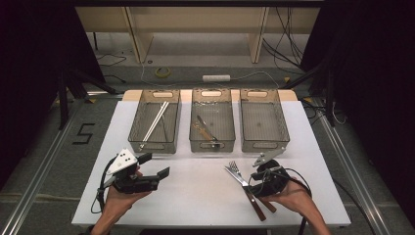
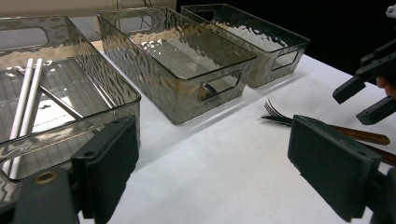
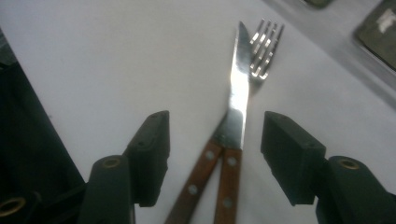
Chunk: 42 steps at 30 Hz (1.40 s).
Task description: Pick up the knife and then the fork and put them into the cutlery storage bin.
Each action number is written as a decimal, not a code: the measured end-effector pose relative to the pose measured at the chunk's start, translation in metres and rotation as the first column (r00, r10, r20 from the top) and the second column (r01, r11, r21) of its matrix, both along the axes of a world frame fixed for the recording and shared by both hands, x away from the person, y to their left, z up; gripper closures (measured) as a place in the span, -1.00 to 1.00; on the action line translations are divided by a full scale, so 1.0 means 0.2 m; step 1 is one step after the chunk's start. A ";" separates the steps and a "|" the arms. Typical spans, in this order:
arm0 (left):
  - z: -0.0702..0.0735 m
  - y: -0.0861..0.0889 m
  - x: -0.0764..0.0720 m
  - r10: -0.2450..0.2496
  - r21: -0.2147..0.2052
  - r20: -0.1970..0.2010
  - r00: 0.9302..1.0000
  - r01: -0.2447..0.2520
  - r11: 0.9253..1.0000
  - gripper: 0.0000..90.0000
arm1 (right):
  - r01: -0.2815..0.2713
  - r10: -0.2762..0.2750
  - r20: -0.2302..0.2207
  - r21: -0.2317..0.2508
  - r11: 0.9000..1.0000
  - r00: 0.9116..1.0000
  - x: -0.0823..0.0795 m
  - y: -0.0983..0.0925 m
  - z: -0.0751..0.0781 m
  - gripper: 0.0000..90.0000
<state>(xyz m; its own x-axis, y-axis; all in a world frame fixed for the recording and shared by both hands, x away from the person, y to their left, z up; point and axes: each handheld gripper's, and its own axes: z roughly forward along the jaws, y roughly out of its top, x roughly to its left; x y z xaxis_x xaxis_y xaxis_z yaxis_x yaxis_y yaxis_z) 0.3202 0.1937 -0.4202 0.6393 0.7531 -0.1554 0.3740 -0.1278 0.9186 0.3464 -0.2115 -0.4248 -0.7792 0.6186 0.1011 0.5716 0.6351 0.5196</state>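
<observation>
A wood-handled knife and fork lie side by side on the white table, right of centre. My right gripper hovers just over them and stands open. In the right gripper view the knife and fork lie beneath the right gripper, and neither pad touches them. My left gripper rests at the left, open, with nothing between its jaws. The left gripper view looks past that open left gripper to the fork and the right gripper.
Three clear bins stand in a row at the back. The left bin holds white chopsticks, the middle bin holds some wood-handled cutlery, and nothing lies in the right bin. Dark floor and cables surround the table.
</observation>
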 end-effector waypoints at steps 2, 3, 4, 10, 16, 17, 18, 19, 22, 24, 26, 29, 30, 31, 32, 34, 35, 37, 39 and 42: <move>0.00 0.00 0.00 -0.001 -0.003 0.002 1.000 0.001 1.000 -0.65 | 0.020 -0.020 0.005 -0.008 1.000 1.000 0.00 -0.02 0.00 -0.09; 0.00 0.00 0.00 0.000 -0.001 0.002 1.000 0.000 1.000 -0.65 | 0.027 -0.027 -0.002 -0.008 1.000 1.000 0.01 -0.04 0.01 -0.12; 0.00 0.00 0.00 0.000 0.000 0.001 1.000 0.000 1.000 -0.65 | 0.037 -0.037 -0.010 -0.011 0.999 0.999 0.01 -0.05 0.01 -0.14; 0.00 0.00 0.00 0.001 0.002 0.004 1.000 -0.001 1.000 -0.65 | 0.052 -0.055 -0.051 -0.058 0.997 0.997 0.01 -0.10 -0.02 -0.17; 0.00 0.00 0.00 0.001 -0.001 0.005 1.000 -0.001 1.000 -0.65 | 0.065 -0.073 -0.075 -0.099 0.993 0.995 0.01 -0.11 -0.06 -0.12; 0.00 0.00 0.00 0.001 -0.003 0.006 1.000 -0.001 1.000 -0.65 | 0.068 -0.076 -0.080 -0.104 0.992 0.994 0.01 -0.11 -0.07 -0.11; 0.00 0.00 0.00 0.001 -0.003 0.005 1.000 -0.001 1.000 -0.65 | 0.065 -0.074 -0.085 -0.103 0.993 0.994 0.01 -0.11 -0.08 -0.09; 0.00 0.00 0.00 0.002 -0.002 0.004 1.000 -0.002 1.000 -0.65 | 0.066 -0.076 -0.088 -0.110 0.992 0.993 0.01 -0.10 -0.09 -0.07; 0.00 0.00 0.00 0.001 -0.004 0.004 1.000 -0.001 1.000 -0.65 | 0.053 -0.065 -0.097 -0.126 0.991 0.993 0.00 -0.09 -0.10 0.01; 0.00 0.00 0.00 0.001 -0.003 0.004 1.000 -0.001 1.000 -0.65 | 0.055 -0.068 -0.097 -0.135 0.989 0.993 0.00 -0.09 -0.11 0.05; 0.00 0.00 0.00 0.002 -0.003 0.004 1.000 -0.002 1.000 -0.65 | 0.055 -0.069 -0.099 -0.138 0.989 0.993 0.00 -0.08 -0.12 0.10; 0.00 0.00 0.00 0.001 -0.002 0.004 1.000 -0.001 1.000 -0.65 | 0.058 -0.072 -0.096 -0.146 0.988 0.993 0.00 -0.08 -0.12 0.20; 0.00 0.00 0.00 0.002 -0.002 0.004 1.000 -0.002 1.000 -0.65 | 0.059 -0.074 -0.095 -0.150 0.987 0.993 -0.01 -0.08 -0.13 0.23; 0.00 0.00 0.00 0.002 -0.002 0.004 1.000 -0.002 1.000 -0.65 | 0.057 -0.073 -0.097 -0.152 0.987 0.993 -0.01 -0.08 -0.13 0.26; 0.00 0.00 0.00 0.001 -0.002 0.004 1.000 -0.001 1.000 -0.65 | 0.059 -0.074 -0.096 -0.153 0.987 0.993 -0.01 -0.07 -0.13 0.28; 0.00 0.00 0.00 0.001 -0.002 0.004 1.000 -0.001 1.000 -0.65 | 0.059 -0.075 -0.096 -0.155 0.986 0.993 -0.01 -0.07 -0.14 0.34; 0.00 0.00 0.00 0.002 -0.002 0.004 1.000 -0.002 1.000 -0.65 | 0.057 -0.073 -0.094 -0.156 0.986 0.993 -0.01 -0.07 -0.14 0.37; 0.00 0.00 0.00 0.002 -0.003 0.004 1.000 -0.002 1.000 -0.65 | 0.055 -0.071 -0.095 -0.161 0.985 0.993 -0.01 -0.07 -0.15 0.40; 0.00 0.00 0.00 0.002 -0.002 0.002 1.000 -0.002 1.000 -0.65 | 0.054 -0.071 -0.093 -0.165 0.985 0.993 -0.01 -0.06 -0.16 0.43; 0.00 0.00 0.00 0.002 -0.002 0.003 1.000 -0.002 1.000 -0.65 | 0.045 -0.061 -0.092 -0.168 0.985 0.994 -0.02 -0.05 -0.17 0.48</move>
<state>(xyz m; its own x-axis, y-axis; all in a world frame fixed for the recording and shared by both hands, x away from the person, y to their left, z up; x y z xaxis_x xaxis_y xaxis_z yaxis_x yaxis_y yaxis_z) 0.3201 0.1944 -0.4198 0.6384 0.7540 -0.1548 0.3710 -0.1252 0.9201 0.3431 -0.2219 -0.4580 -0.7365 0.6731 0.0670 0.6489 0.6751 0.3509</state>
